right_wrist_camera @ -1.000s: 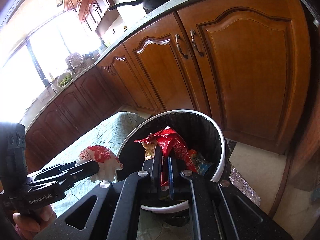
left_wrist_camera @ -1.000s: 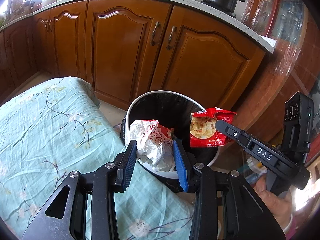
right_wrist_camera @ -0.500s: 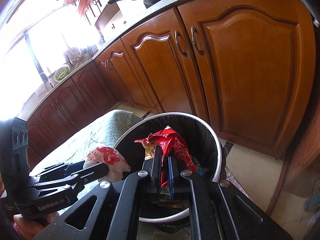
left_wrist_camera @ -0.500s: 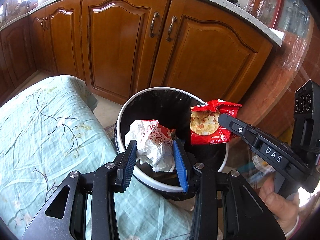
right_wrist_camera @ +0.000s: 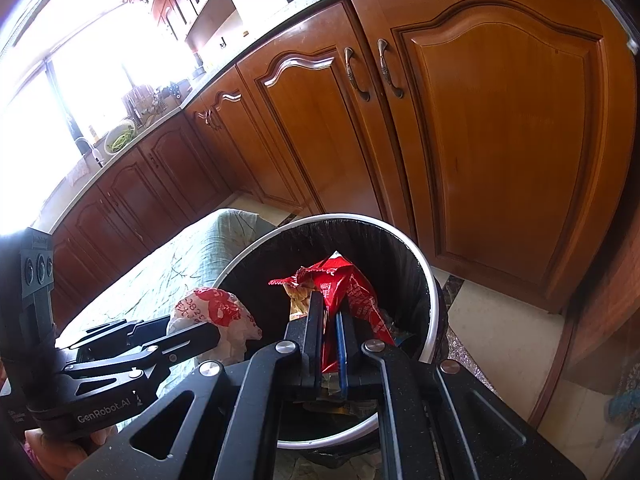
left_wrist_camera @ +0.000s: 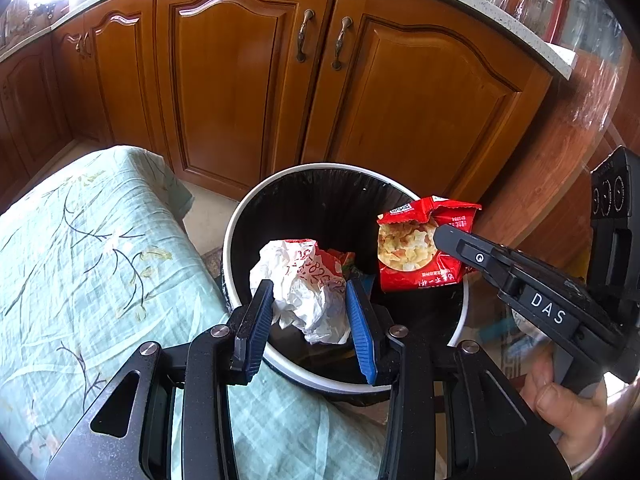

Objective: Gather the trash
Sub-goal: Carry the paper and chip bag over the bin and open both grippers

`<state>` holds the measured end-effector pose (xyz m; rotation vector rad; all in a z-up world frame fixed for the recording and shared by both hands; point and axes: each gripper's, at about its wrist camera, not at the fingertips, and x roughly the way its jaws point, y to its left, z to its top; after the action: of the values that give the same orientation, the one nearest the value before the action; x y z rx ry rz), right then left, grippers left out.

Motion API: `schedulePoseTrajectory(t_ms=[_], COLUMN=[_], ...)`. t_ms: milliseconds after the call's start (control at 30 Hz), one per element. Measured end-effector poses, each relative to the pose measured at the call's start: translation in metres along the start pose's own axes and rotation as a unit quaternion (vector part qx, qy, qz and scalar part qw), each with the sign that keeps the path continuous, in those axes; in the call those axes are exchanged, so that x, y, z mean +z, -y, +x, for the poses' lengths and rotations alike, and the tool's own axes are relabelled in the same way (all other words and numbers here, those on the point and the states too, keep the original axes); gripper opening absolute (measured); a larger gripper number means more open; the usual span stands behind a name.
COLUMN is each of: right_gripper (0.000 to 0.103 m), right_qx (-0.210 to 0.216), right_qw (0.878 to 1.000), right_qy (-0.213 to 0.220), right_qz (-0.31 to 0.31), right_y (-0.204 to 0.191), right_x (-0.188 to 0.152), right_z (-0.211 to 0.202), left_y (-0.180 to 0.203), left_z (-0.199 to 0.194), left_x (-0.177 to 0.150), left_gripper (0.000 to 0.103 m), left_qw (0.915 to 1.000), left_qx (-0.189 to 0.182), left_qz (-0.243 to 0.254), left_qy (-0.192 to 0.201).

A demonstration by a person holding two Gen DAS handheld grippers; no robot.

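Trash drop, pretty much at the release point. Left claw (left_wrist_camera: 310, 322) clamped on a crumpled white-and-red paper wrapper (left_wrist_camera: 306, 280), held right over the round white-rimmed bin with the black liner (left_wrist_camera: 236, 240), just inside its near edge. Right claw (right_wrist_camera: 328, 336) squeezed nearly together on a flat red foil snack bag (right_wrist_camera: 348, 292), also hanging over the bin's mouth, toward the far right side in the left wrist view. Already some colourful scraps down at the bottom of the liner, too dark to make out properly.

Bin standing on the floor, pressed against the corner of a bench draped in a pale green floral cloth (left_wrist_camera: 80, 260), with brown wooden cabinet doors (left_wrist_camera: 420, 112) right behind.

Step in hand, by the look of it: dumping both pieces. Next move likely just calls for spreading both claws so the stuff falls in. Wrapper sits close to the near rim, so maybe worth nudging it a touch further over the middle first, otherwise could catch the edge and flop onto the cloth. Snack bag is light and flat, might cling to a pad.
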<state>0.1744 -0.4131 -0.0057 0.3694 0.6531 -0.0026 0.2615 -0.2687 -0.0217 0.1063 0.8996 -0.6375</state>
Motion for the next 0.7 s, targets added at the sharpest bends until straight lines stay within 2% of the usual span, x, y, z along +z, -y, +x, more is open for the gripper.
schedulePoseTrajectory(t_ms=[700], right_gripper=[0.006], right_qx=[-0.010], right_qw=[1.000], right_qy=[-0.008], right_qz=[-0.005], right_y=[0.0033], right_x=[0.0006], right_z=[0.0066], left_y=[0.0019], left_z=[0.0083], left_x=[0.0018], left_gripper=[0.036], left_qw=[1.0000], left_qx=[0.000], left_qz=[0.006], left_qy=[-0.007])
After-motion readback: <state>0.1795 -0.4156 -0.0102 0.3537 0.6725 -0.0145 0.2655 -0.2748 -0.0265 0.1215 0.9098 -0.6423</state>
